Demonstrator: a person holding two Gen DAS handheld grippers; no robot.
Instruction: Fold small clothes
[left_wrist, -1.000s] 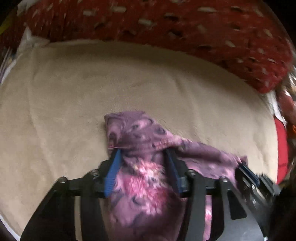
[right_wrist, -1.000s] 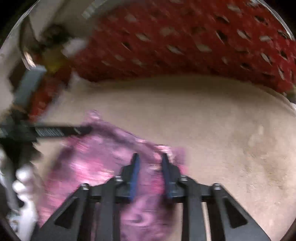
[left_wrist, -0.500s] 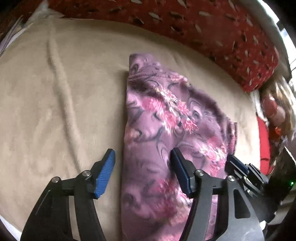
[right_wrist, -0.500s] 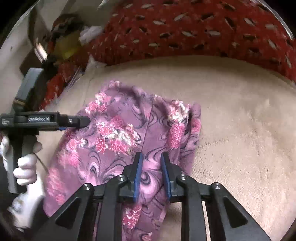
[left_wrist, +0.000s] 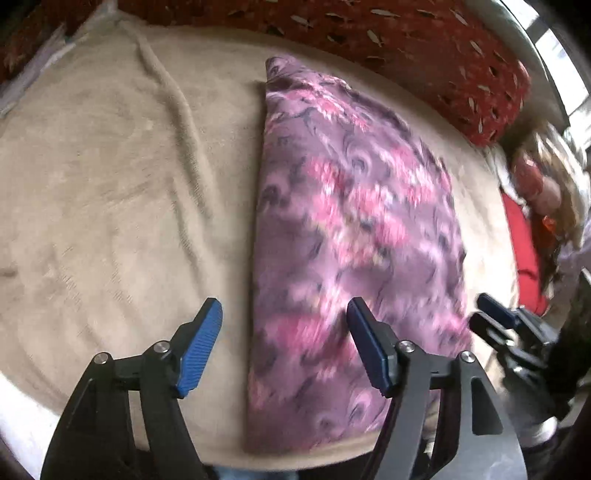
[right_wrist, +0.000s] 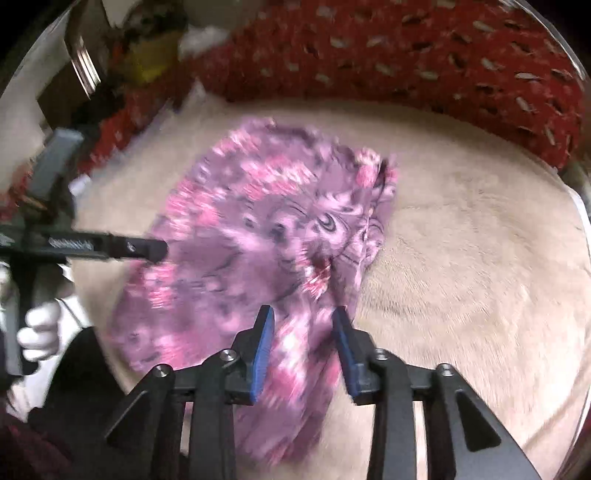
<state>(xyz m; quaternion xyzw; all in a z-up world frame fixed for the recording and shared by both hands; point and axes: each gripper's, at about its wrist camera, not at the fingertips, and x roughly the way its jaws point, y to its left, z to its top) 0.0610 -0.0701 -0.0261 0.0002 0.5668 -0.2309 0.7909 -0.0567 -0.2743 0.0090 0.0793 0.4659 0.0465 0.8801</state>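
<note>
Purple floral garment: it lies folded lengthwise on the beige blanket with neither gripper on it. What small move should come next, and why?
Probably bring both grippers, left gripper and right gripper, whose jaws are opening with no cloth pinched, down onto the near end of the purple floral garment to fold it across: it lies as a long strip on the beige blanket.

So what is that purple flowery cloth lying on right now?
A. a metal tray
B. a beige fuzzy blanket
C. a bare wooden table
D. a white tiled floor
B: the purple flowery cloth lies folded on a beige fuzzy blanket, with a red patterned cover behind it; no wood, tile or metal shows under it.
</note>
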